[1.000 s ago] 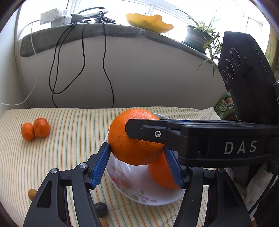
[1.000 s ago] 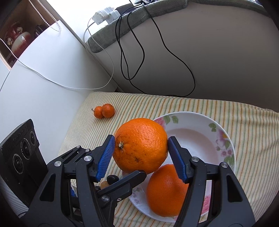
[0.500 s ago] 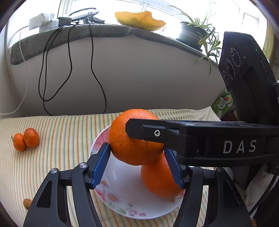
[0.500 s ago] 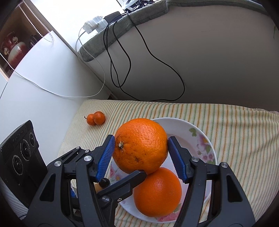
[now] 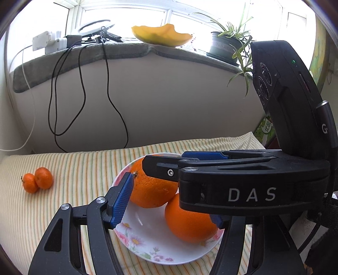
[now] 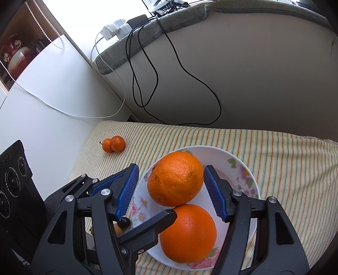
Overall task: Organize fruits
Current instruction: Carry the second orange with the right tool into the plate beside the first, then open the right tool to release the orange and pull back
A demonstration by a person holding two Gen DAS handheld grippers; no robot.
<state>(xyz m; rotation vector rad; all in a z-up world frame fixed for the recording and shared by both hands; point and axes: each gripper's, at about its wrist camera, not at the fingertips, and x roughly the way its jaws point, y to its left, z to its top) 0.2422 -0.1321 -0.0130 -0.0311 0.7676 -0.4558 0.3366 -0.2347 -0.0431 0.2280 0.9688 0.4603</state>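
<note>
Though between pads (image 6: 215, 194), orange (image 6: 175, 178) on plate (image 6: 251, 184).

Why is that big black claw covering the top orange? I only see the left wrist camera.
Observer: That's the right claw, around the top orange. From its own camera there's a gap at one blue pad, so it isn't squeezing.
Operator: What's hiding beside the plate?
Observer: A small dark round thing lies on the cloth just off the plate, below that pad.

Bright daylight from blown-out window (image 5: 126, 19) (glare), soft shadows, sharp focus, fisheye edges dark.
</note>
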